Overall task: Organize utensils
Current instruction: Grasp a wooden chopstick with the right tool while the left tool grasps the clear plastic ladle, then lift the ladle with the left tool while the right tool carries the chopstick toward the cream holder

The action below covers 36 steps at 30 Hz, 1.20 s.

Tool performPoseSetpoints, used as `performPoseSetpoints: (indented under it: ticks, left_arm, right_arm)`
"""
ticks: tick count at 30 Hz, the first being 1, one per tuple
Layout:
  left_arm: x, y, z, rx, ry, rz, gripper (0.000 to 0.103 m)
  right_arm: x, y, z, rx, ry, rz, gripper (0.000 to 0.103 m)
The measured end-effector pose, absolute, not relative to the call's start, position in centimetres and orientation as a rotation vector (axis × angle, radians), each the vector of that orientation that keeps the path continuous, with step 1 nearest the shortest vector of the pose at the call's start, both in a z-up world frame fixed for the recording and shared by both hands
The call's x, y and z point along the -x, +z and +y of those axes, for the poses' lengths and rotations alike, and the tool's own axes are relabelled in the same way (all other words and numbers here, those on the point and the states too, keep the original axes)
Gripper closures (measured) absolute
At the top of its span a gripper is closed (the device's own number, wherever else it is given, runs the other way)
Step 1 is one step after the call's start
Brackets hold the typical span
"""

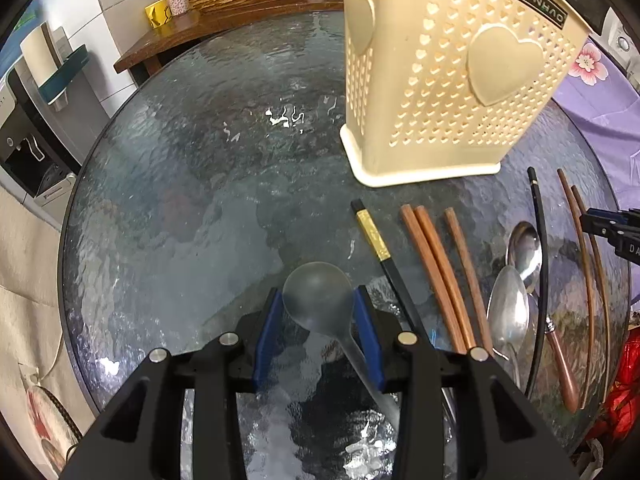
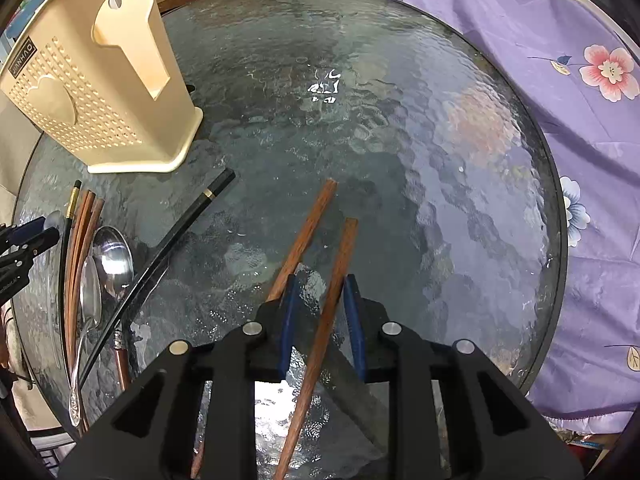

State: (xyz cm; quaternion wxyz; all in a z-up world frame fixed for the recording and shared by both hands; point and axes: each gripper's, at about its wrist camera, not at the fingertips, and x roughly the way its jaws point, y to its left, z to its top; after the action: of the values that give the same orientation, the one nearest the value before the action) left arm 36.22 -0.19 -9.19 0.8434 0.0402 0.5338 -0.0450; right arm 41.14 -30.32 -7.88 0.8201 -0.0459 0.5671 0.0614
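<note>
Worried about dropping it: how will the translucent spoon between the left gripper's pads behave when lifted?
The translucent spoon looks like light, smooth plastic, so probably slippery. Left gripper flanks its rounded bowl, which may squirt out; its long handle likely pivots downward.

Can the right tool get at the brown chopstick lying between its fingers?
Probably yes: the right tool is open, the brown chopstick lies between its fingers, and nothing covers it on the glass table.

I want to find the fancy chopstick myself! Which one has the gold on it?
Find the cream holder with heart holes on the glass table. Just in front of its base lies a black chopstick, left of three brown wooden ones. Only it wears a long gold band near its end.
</note>
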Motion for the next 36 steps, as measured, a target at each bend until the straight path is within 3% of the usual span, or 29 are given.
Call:
performPoseSetpoints:
  ticks: [7,23,36]
  left_arm:
    - [-36.2,-9.3,-0.5,-0.085,-0.095,1.114,0.067]
    - [-34.8,-7.8,-1.0,-0.09,-0.094,1.022,0.067]
    - [-32.4,-2.7,-1.1,-0.086,-0.082,0.83,0.067]
  right_arm:
    - [-41.2,-7.9,-29.9,0.104,0.138,1.201,0.093]
    - [-40.8,-7.7,-30.8,0.015,0.152,1.14,0.094]
    - [-38.5,-2.4,-31.5,-0.014,0.175,0.932,0.095]
